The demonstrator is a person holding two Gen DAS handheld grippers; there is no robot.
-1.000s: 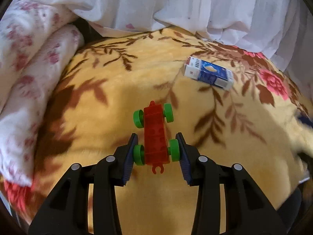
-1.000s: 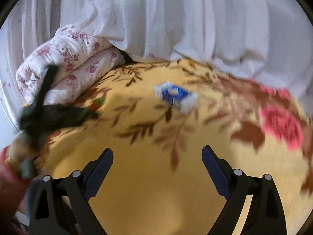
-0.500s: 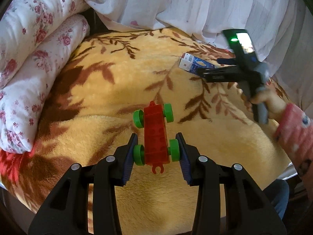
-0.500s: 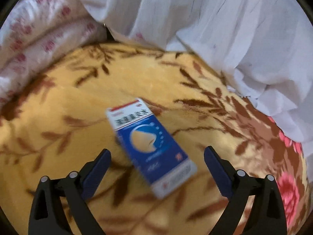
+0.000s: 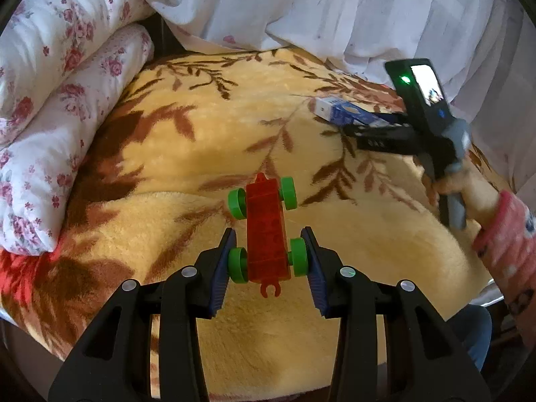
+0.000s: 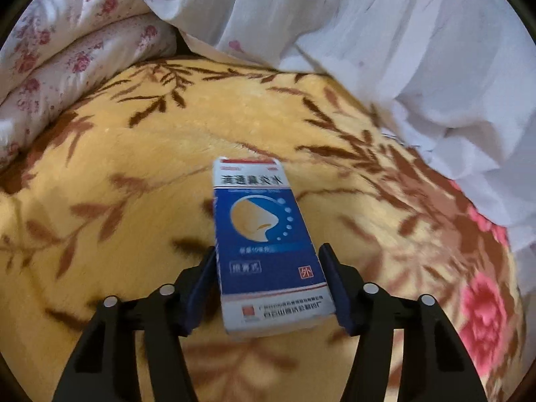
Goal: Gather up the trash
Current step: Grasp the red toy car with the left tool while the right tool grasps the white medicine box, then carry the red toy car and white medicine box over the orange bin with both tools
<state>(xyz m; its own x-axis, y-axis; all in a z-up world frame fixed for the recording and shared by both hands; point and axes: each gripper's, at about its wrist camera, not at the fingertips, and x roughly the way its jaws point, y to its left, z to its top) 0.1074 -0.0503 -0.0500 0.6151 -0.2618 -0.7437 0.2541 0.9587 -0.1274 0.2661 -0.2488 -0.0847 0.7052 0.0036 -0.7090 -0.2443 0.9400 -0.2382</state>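
Note:
A red toy car (image 5: pixel 264 207) with green wheels sits in my left gripper (image 5: pixel 268 234), which is shut on its rear wheels just above the yellow blanket. A blue and white medicine box (image 6: pixel 261 221) lies flat on the blanket, lengthwise between the fingers of my right gripper (image 6: pixel 267 248). The jaws are closing, and the pads meet the box's two long sides. In the left wrist view the same box (image 5: pixel 345 114) shows at the far right, with the right gripper (image 5: pixel 355 125) reaching over it, held by a hand (image 5: pixel 462 187) in a pink sleeve.
The yellow blanket (image 5: pixel 201 134) with brown leaves and red flowers covers the bed. A rolled floral quilt (image 5: pixel 50 117) lies along the left side. A rumpled white sheet (image 5: pixel 335 16) hangs across the back and right.
My right gripper came forward and down over the medicine box and narrowed its jaws from wide open onto its sides. The left gripper kept its hold on the toy car and shifted slightly.

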